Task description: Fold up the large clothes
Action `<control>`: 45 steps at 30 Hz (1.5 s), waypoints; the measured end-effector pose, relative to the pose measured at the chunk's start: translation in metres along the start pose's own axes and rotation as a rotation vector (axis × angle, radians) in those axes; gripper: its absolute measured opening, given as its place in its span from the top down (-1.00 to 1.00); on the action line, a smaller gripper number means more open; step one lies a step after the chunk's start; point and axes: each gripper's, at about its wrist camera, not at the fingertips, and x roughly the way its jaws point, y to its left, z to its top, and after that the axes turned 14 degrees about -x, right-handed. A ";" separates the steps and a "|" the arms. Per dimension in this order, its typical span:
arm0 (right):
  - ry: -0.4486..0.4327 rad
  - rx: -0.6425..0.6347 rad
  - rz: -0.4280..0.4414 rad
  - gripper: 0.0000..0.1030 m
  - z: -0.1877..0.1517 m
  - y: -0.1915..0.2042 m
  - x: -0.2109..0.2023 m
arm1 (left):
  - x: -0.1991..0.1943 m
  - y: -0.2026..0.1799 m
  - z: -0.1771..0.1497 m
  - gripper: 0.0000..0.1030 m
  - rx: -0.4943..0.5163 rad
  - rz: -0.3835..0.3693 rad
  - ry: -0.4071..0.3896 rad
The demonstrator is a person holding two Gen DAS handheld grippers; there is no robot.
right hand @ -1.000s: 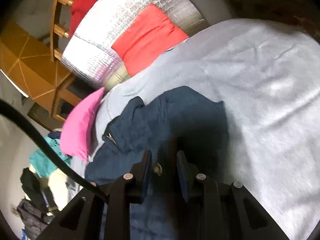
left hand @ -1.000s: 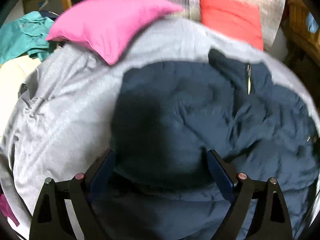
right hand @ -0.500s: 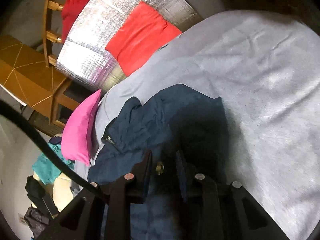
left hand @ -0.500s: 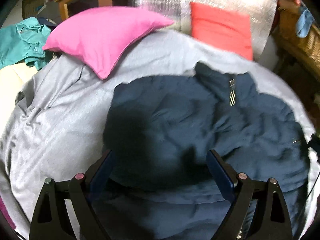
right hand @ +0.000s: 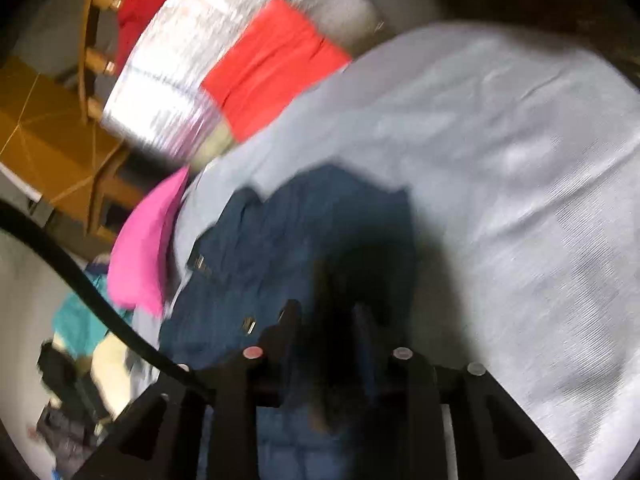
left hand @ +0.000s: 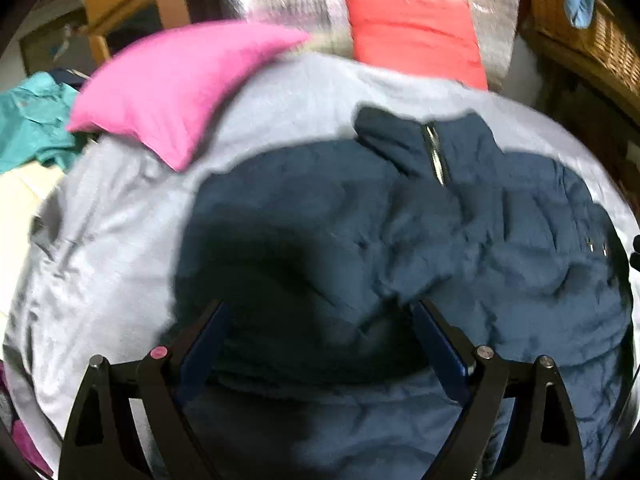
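Jacket (left hand: 400, 248) lies spread on the grey sheet (left hand: 120, 240) toward the head of the bed, collar and zip pointing at the red cushion (left hand: 416, 32), pink pillow (left hand: 180, 88) off its left shoulder.

Change since a second ago: your right gripper (right hand: 326, 320), which was pinched narrow on dark fabric at the jacket's right edge, is now opening. Cloth still sits between the fingers in the right wrist view, but blur and shadow hide whether the pads still press, so I cannot tell if it is let go yet.

Your left gripper (left hand: 318, 332) stays wide, nothing in it, above the lower left of the jacket. In its view more of the collar and far side now shows, so it has pulled back and up a little.

Reading: you are releasing after a lay-down or tug. Jacket looks roughly flat but creased; no fold made yet. Sleeves not clearly visible.
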 end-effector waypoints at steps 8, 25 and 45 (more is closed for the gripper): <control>0.025 0.131 0.007 -0.13 0.002 -0.037 0.040 | 0.022 0.087 0.022 -0.79 -0.277 0.080 0.033; 0.041 0.067 -0.051 0.30 0.002 -0.010 0.039 | 0.046 0.090 0.014 -0.79 -0.274 0.090 0.146; 0.231 -0.249 0.014 0.56 -0.040 0.056 0.038 | 0.041 -0.007 -0.013 -0.79 0.071 0.054 0.109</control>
